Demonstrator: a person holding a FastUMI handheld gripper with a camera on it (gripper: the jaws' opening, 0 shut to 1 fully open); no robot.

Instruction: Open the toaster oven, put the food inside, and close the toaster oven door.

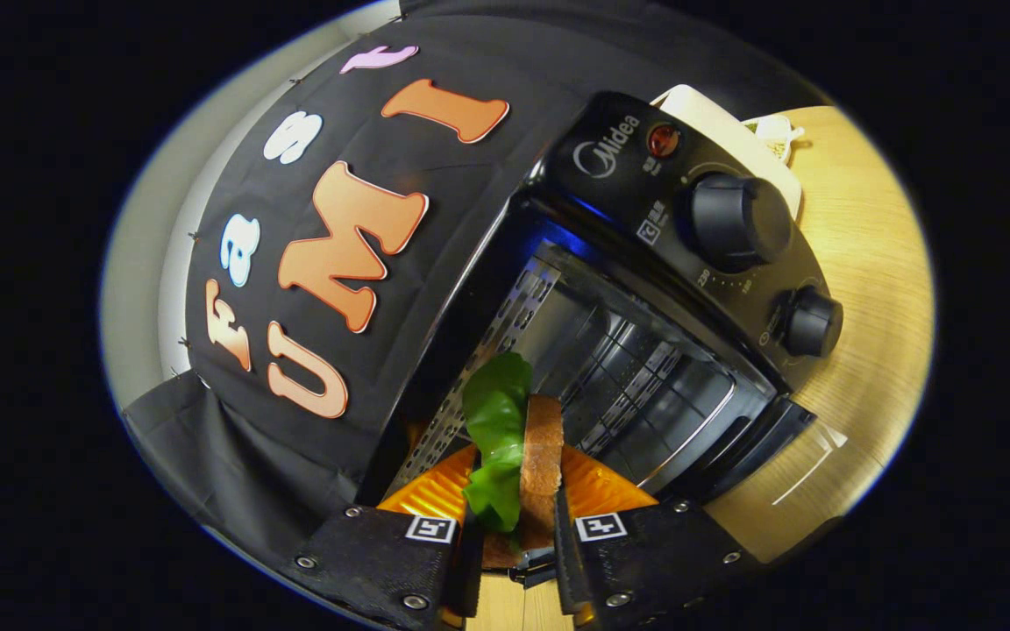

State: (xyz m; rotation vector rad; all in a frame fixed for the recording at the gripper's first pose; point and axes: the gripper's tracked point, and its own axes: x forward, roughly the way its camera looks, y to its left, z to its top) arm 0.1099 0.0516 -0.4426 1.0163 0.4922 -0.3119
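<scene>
The black toaster oven (610,166) stands with its door (764,434) swung down, and its metal cavity (619,368) with a wire rack is exposed. My gripper (518,535) is shut on the food, a slice of brown bread (542,456) with a green lettuce leaf (496,421) against it, held on edge between the fingers. The food sits right at the mouth of the cavity, its top end reaching just inside. An orange ridged plate (430,495) lies just behind the fingers, under the food.
Two black knobs (737,219) (812,322) stick out of the oven's control panel beside the cavity. A white object (733,123) stands behind the oven on the wooden table (864,263). Black booth cloth (277,456) hangs close on the oven's other side.
</scene>
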